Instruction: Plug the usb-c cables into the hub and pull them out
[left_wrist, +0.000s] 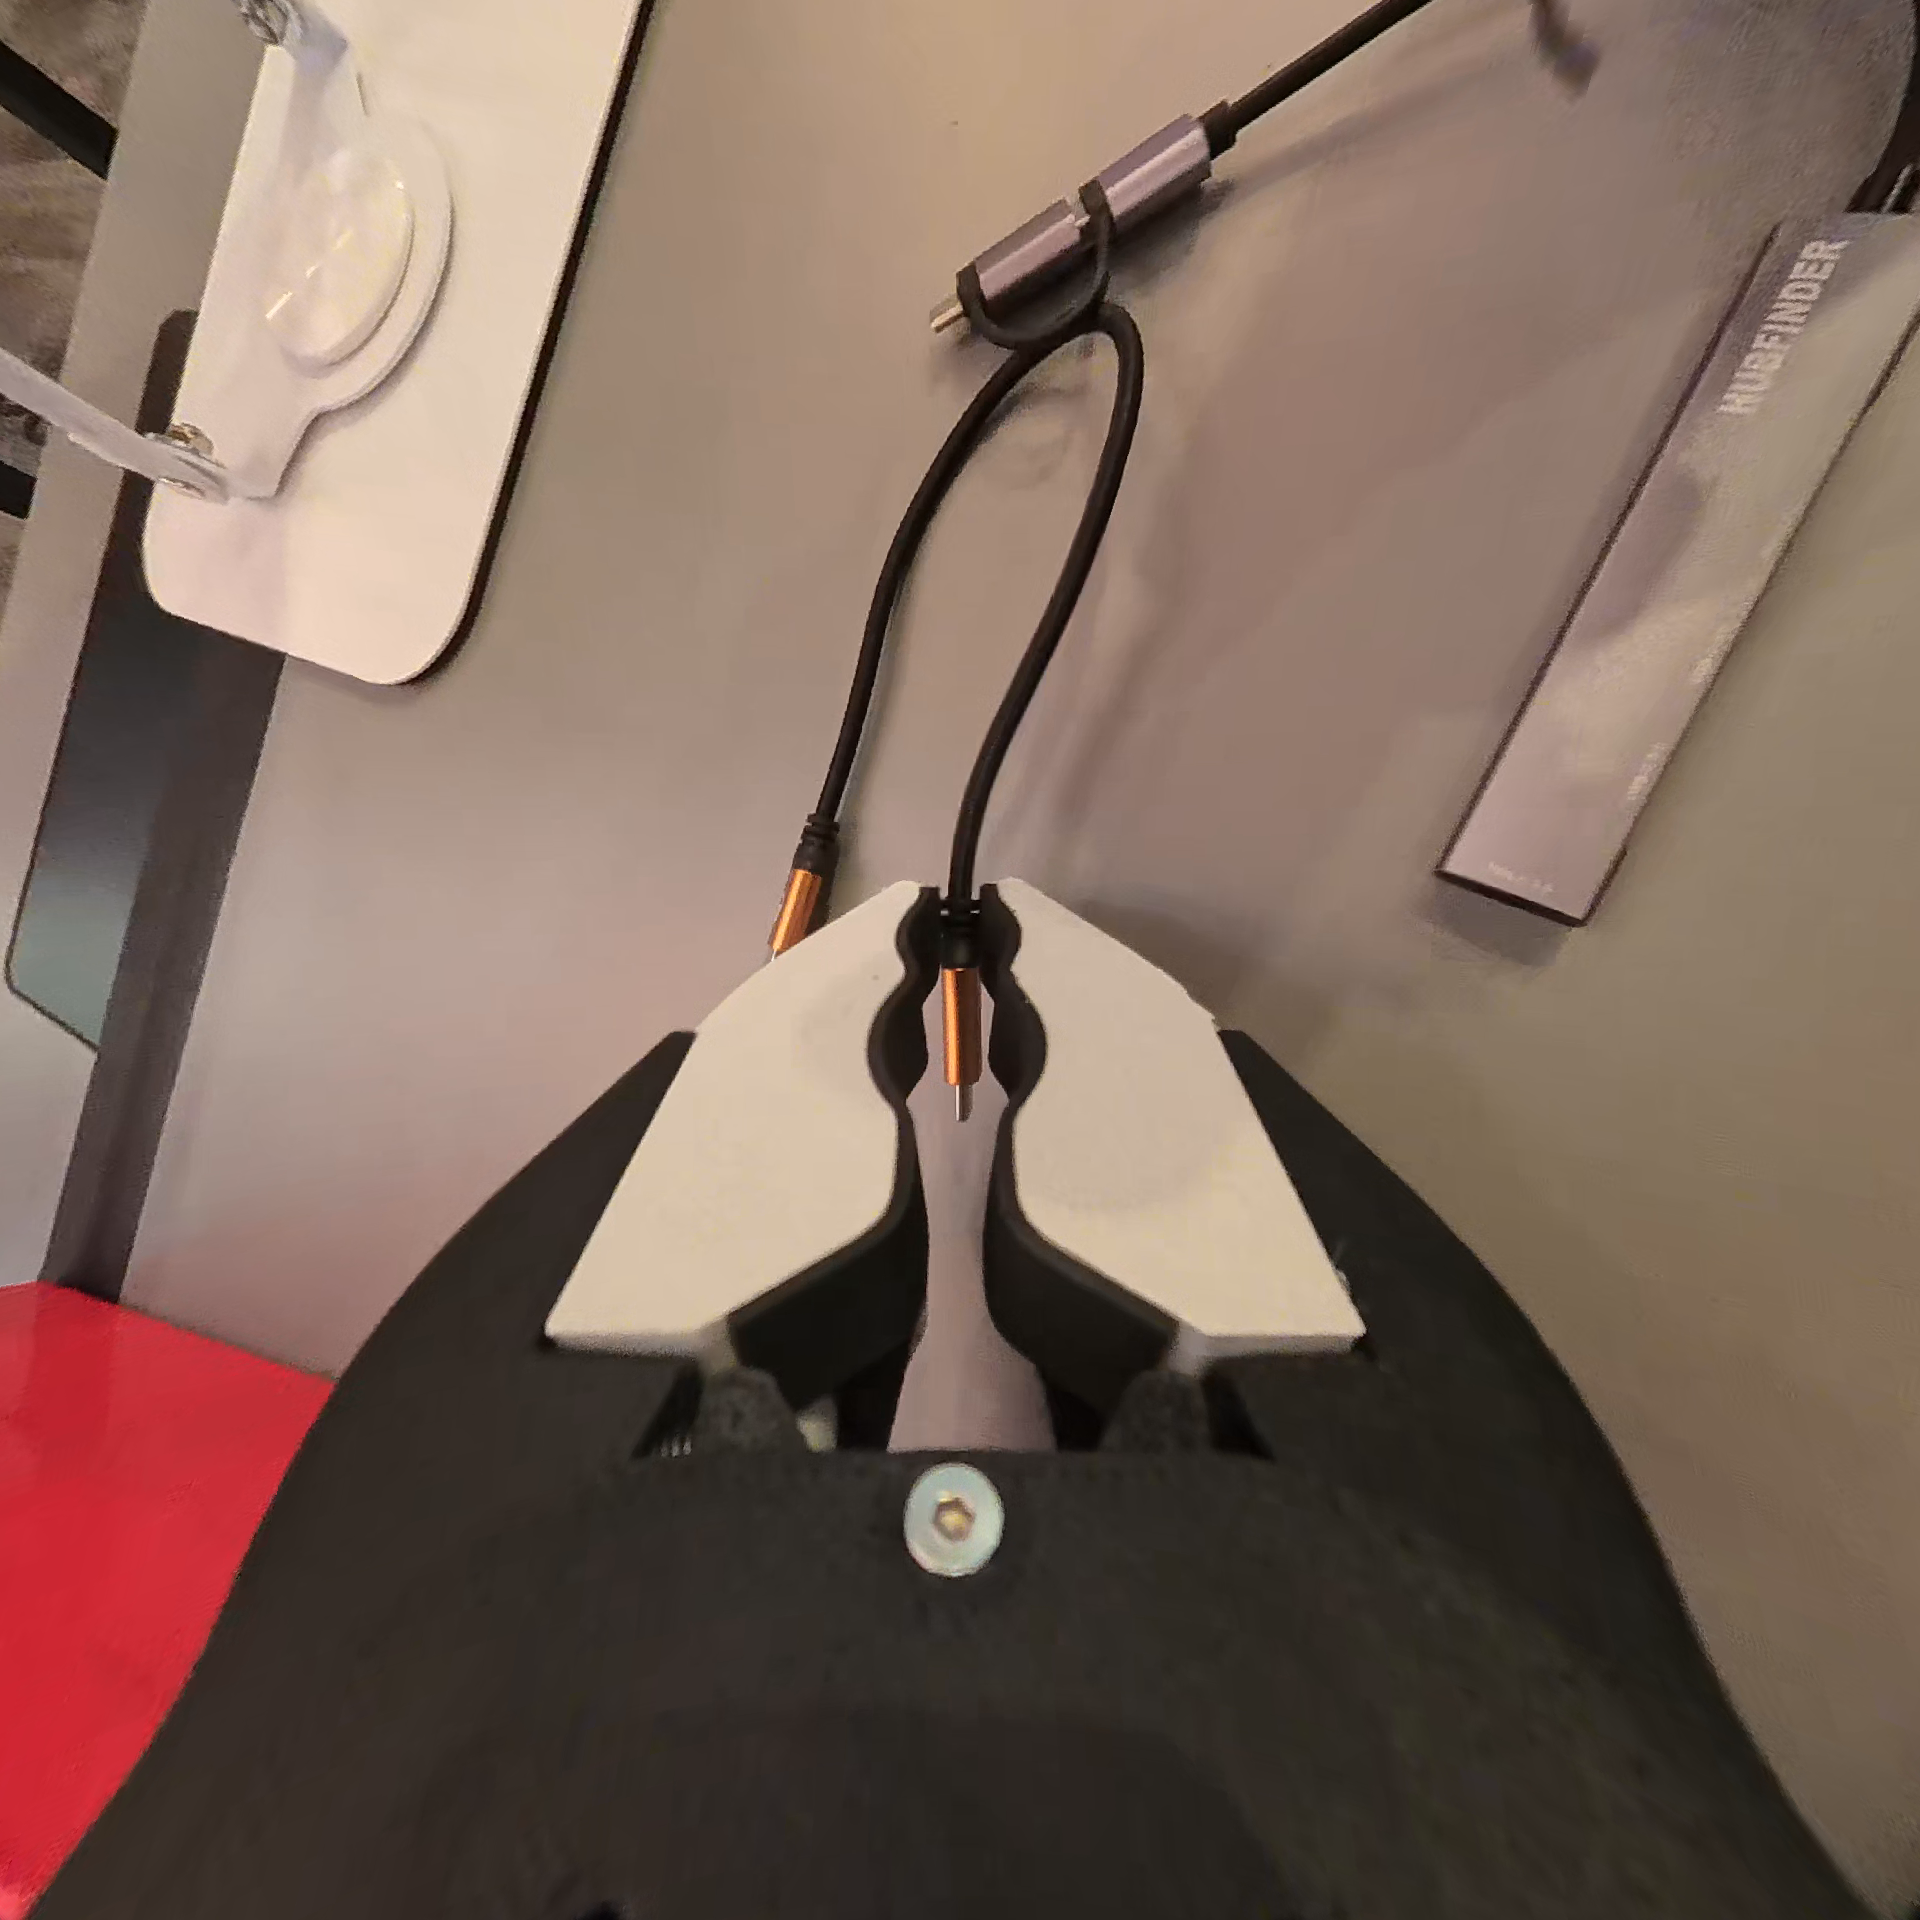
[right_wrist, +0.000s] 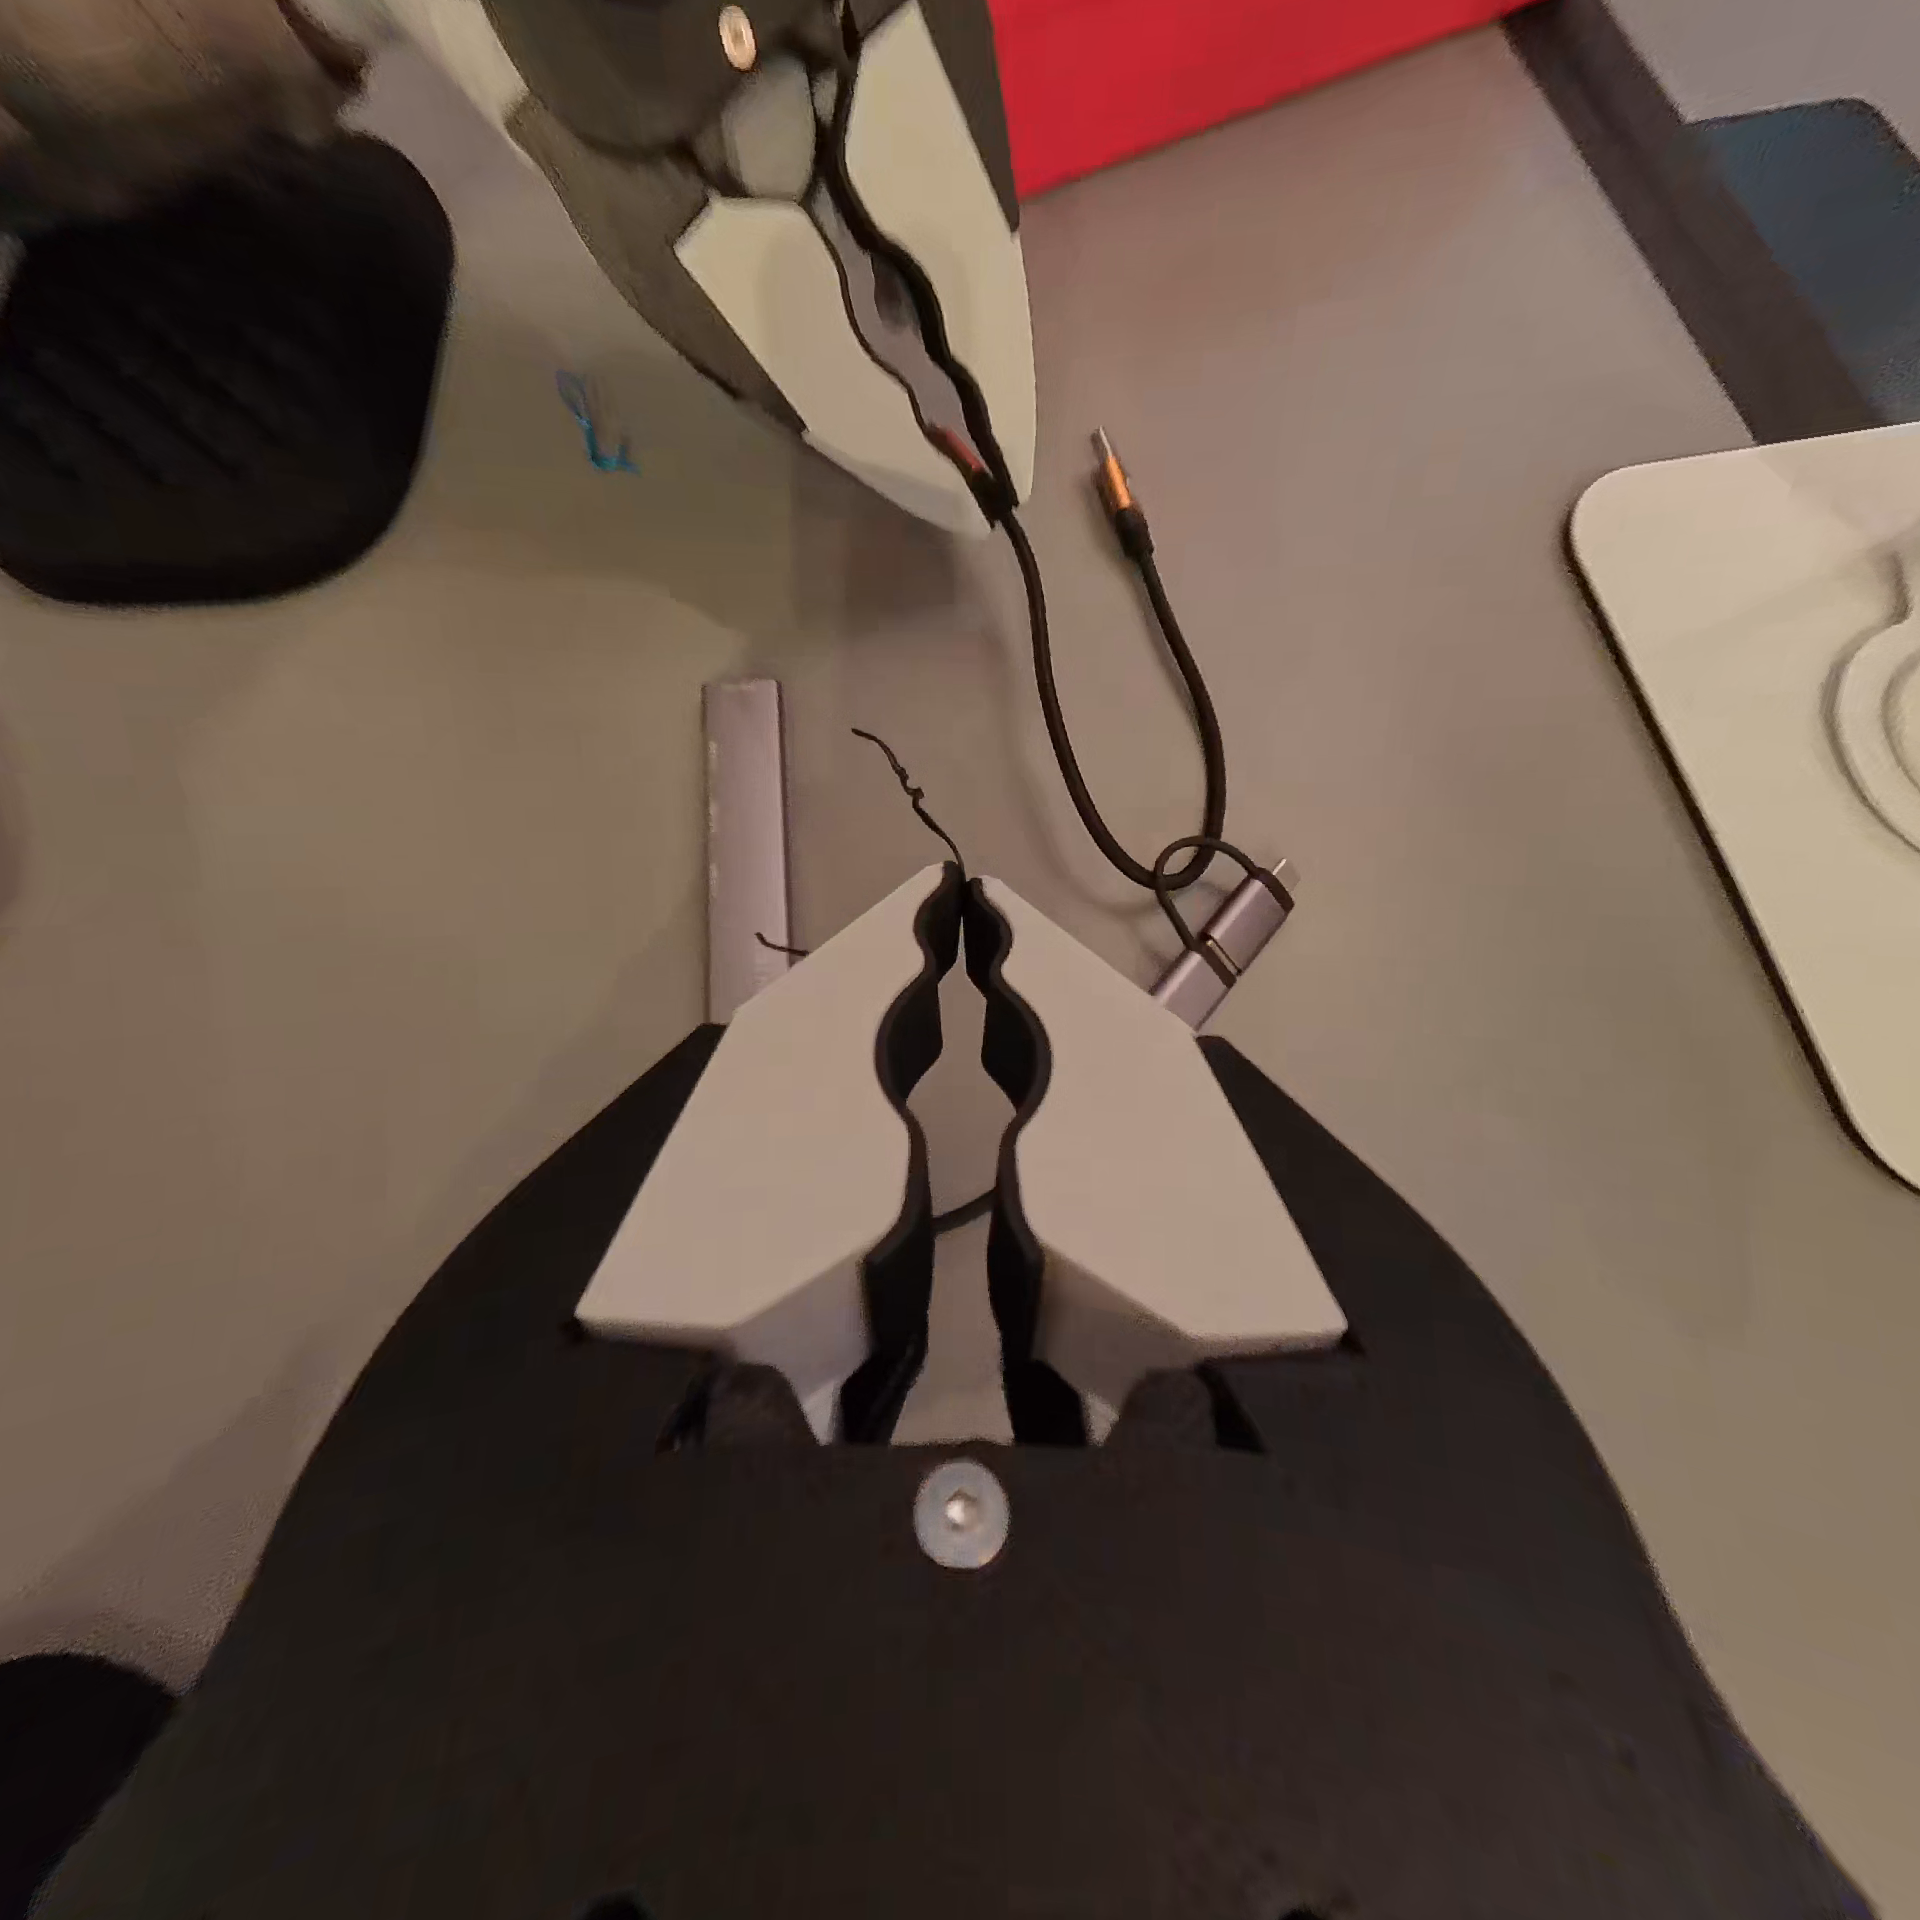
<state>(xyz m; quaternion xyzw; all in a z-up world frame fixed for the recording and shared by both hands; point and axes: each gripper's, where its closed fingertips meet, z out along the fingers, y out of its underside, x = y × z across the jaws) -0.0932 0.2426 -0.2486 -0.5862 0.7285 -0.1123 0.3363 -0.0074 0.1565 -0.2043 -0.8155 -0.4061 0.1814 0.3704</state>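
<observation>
A grey tabletop (left_wrist: 1299, 727) is carrying several bystanders. A white rounded board (left_wrist: 343, 343) is lying near one edge, bearing a raised white disc (left_wrist: 343, 239). A red box (left_wrist: 114, 1558) is sitting beside it. A dark ribbed object (right_wrist: 197, 374), possibly a pad, is lying blurred. A blue scrap (right_wrist: 597, 426) is resting on bare tabletop.

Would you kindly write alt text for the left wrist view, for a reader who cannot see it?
The left gripper is shut on a black cable just behind its orange plug, whose tip points back toward the camera. A second orange plug lies on the grey table, and the grey hub lies to the right.
</observation>
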